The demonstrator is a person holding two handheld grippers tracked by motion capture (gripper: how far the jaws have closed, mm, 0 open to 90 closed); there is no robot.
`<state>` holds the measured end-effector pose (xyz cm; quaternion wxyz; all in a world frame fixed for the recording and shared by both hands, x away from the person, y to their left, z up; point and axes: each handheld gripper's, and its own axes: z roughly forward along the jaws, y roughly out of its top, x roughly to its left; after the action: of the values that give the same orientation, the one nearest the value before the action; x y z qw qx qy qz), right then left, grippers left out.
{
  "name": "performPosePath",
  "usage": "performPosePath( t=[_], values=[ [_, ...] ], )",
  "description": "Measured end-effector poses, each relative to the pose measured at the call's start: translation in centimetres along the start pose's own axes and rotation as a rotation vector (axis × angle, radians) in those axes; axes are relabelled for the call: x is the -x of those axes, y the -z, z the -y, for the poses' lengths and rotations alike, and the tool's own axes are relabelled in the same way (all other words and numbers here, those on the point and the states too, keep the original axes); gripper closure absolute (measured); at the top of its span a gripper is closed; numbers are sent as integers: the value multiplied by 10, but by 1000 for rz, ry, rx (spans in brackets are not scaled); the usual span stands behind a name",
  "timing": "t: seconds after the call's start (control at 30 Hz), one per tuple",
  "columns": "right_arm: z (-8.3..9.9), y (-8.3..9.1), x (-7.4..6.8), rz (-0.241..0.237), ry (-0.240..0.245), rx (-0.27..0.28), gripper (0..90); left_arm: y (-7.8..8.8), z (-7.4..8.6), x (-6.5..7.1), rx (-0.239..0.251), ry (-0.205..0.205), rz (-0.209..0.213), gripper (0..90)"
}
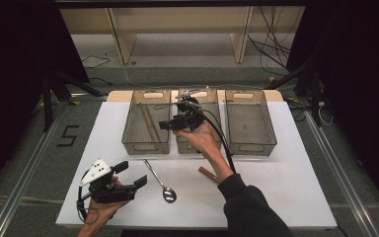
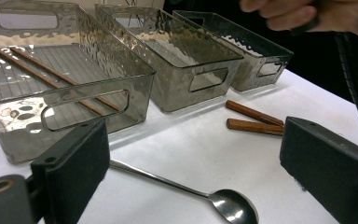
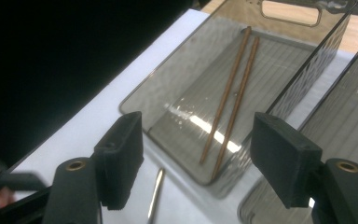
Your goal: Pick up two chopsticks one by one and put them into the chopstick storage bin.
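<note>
Three smoky clear bins stand in a row at the back of the white table (image 1: 276, 187). Two brown chopsticks (image 1: 149, 123) (image 3: 230, 98) lie in the left bin (image 1: 128, 126). A metal spoon (image 1: 160, 182) (image 2: 191, 191) rests on the table in front of the bins. Another pair of brown chopsticks (image 1: 206, 172) (image 2: 254, 120) lies beside the person's right forearm. My left gripper (image 1: 132, 174) (image 2: 191, 172) sits low at the front left, open and empty, facing the spoon. My right gripper (image 1: 170, 123) (image 3: 198, 158) hangs above the front of the middle bin (image 1: 192, 148), open with nothing between its jaws.
The right bin (image 1: 250, 145) holds nothing I can see. A black cable (image 1: 224, 143) trails from the right gripper along the forearm. Shelving legs and loose cables lie on the floor beyond the table's far edge.
</note>
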<state>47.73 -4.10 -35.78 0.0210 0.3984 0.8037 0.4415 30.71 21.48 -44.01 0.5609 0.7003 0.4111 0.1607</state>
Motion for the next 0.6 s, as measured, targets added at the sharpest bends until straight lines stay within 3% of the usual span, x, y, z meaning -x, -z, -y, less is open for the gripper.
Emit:
performPosePath(
  t=[0.33,0.6],
  values=[
    [37,33,-6,-2,50,44,329,-2,0,-1,-5,4,-1,78],
    [74,65,3,3,64,95,329,-5,-3,0,-23,-2,6,79]
  ],
)
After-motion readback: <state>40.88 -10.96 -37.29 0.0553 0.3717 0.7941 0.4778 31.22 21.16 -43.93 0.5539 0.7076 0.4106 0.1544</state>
